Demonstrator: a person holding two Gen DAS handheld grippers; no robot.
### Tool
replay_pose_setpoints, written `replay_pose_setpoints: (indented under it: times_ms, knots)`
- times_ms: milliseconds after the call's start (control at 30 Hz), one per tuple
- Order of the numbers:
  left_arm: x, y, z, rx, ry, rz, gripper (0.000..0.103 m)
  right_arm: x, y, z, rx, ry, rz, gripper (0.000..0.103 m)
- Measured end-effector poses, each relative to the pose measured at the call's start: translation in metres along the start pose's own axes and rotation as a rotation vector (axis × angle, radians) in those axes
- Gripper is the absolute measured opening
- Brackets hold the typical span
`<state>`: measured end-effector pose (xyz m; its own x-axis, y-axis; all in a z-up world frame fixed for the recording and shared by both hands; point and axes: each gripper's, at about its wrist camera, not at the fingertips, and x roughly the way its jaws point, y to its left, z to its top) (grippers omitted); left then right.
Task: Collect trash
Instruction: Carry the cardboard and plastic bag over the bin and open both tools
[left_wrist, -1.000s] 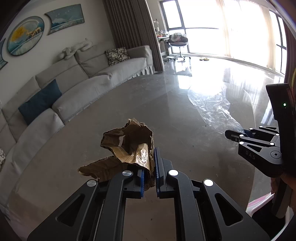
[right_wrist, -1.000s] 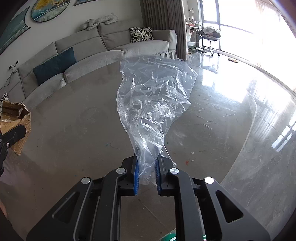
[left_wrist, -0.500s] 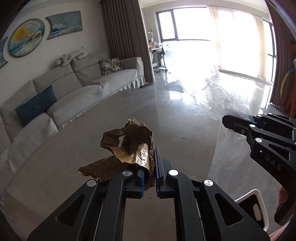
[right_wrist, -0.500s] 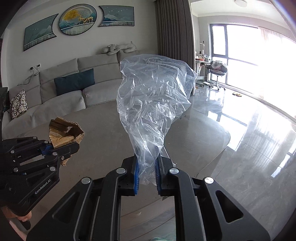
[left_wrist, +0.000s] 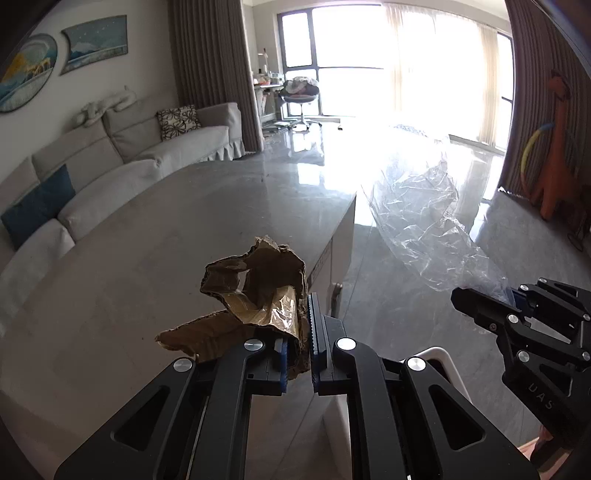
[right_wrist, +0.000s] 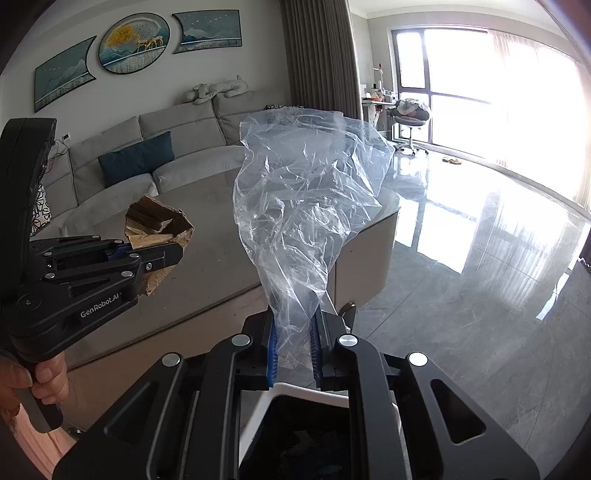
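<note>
Since the earlier frames both grippers are being carried across the room, and a white-rimmed bin (right_wrist: 295, 391) is now being seen below them. The left gripper (left_wrist: 297, 347) is clamped on crumpled cardboard (left_wrist: 255, 295), which is spreading up and leftward. The right gripper (right_wrist: 293, 347) is pinching a clear plastic bag (right_wrist: 306, 199), standing upright above the jaws. The table edge (left_wrist: 343, 236) is close ahead; open floor (right_wrist: 480, 314) lies rightward.

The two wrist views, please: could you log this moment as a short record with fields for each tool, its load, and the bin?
left tool: shut on crumpled cardboard
right tool: shut on clear plastic sheet, which stands up above the pads
bin: white-rimmed bin just below the right tool, dark inside
setting: edge of a grey table, sofa behind
status: both pieces held in the air, neither dropped in yet
</note>
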<state>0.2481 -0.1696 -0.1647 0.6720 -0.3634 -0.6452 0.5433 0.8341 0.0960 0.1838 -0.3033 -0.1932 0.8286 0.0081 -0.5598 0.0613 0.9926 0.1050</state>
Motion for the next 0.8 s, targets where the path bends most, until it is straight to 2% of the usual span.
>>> replay_pose_setpoints:
  times_ms: [200,400,800]
  knots:
    - [0.008,-0.052,-0.030,0.039,0.057,-0.075,0.010,-0.021,-0.017,-0.047,0.004,0.058,-0.032,0.015]
    - [0.021,-0.090,-0.054,0.082,0.105,-0.135,0.010,-0.032,-0.029,-0.077,0.010,0.096,-0.040,0.016]
    - [0.055,-0.113,-0.083,0.122,0.169,-0.190,0.010,-0.022,-0.043,-0.110,-0.032,0.195,-0.053,0.016]
